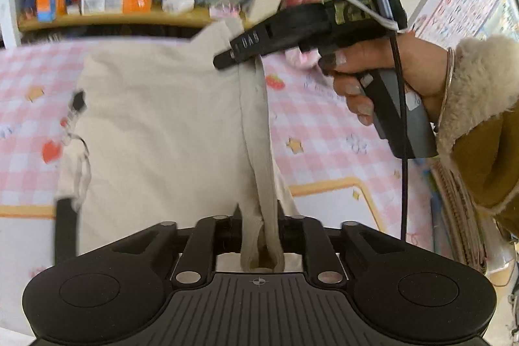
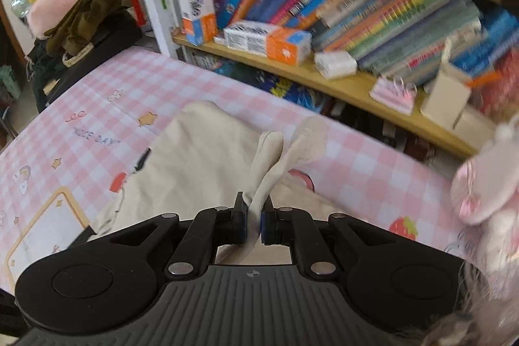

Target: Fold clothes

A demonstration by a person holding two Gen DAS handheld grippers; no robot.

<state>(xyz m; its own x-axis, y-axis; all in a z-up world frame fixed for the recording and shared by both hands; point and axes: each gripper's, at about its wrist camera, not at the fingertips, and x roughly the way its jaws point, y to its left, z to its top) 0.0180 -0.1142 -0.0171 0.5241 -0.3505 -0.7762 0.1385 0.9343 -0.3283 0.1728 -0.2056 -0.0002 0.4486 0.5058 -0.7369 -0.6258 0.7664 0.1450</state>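
A: Largest first. Pink checked tablecloth point(image 2: 81, 93) covers the table; bookshelf point(image 2: 340, 83) runs along its far edge. The cream garment point(image 1: 155, 125) lies mostly flat on the cloth, ahead of and below both tools.

B: Its raised part?

A: One folded edge is lifted off the table. Its long axis runs from the left gripper point(image 1: 259, 235) straight away to the right gripper point(image 1: 227, 60), which is held in the person's hand point(image 1: 373, 77).

B: Jaw states?

A: Right gripper point(image 2: 254, 222): pads nearly together, pinching a strip of the fabric. Left: fabric bunched between the jaws, which stand slightly apart; whether its pads press, cannot tell.

B: Judgement?

A: The garment's body lies to the left of the held edge, so the fold likely carries leftward.
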